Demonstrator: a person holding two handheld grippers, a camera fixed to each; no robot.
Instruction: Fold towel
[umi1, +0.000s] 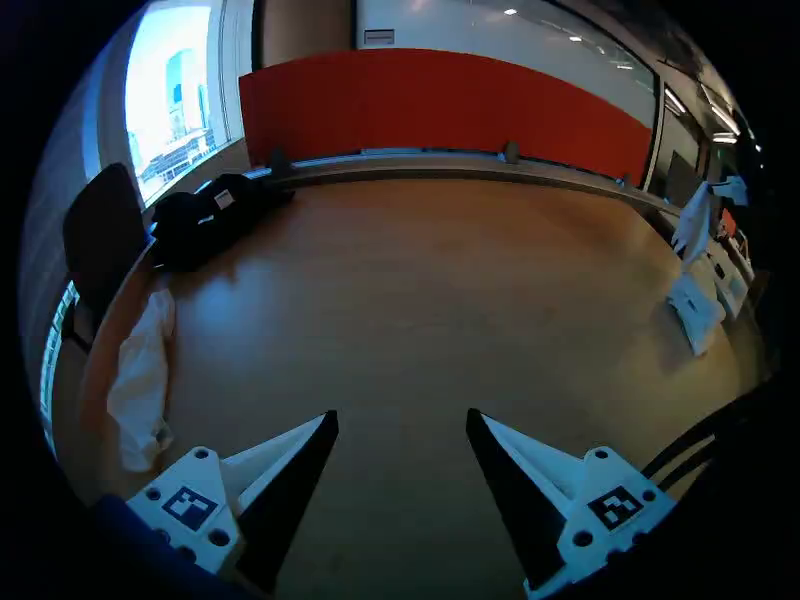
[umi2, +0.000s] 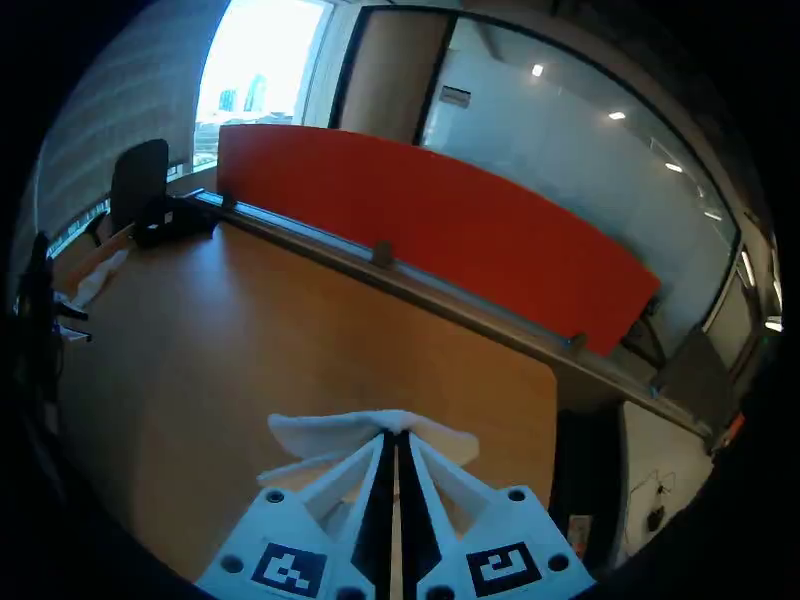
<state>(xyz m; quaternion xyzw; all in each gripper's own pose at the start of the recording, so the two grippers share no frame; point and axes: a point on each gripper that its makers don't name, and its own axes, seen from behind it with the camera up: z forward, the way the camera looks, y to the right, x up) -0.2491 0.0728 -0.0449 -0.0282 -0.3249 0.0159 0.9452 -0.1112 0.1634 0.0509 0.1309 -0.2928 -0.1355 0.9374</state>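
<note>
- right claw (umi2: 396, 438): fingers pressed together, pinching a bunched white towel (umi2: 320, 430) at the tips; the towel sits over the near part of the wooden surface (umi2: 250, 330); whether it is lifted or resting cannot be told
- left claw (umi1: 401, 415): fingers spread wide, nothing between them, hovering over bare surface
- risk: the bite appears to take only a small bunch of cloth; a quick pull could slip it free
- risk: with one claw holding, the towel may stay crumpled and fold unevenly; the surface edge is near on the right, so loose cloth could slide off
- containers: a black bag (umi1: 205, 225) lies at the far left of the surface beside a chair (umi1: 100, 240); its contents are hidden
- a second white cloth (umi1: 140, 375) lies at the left edge
</note>
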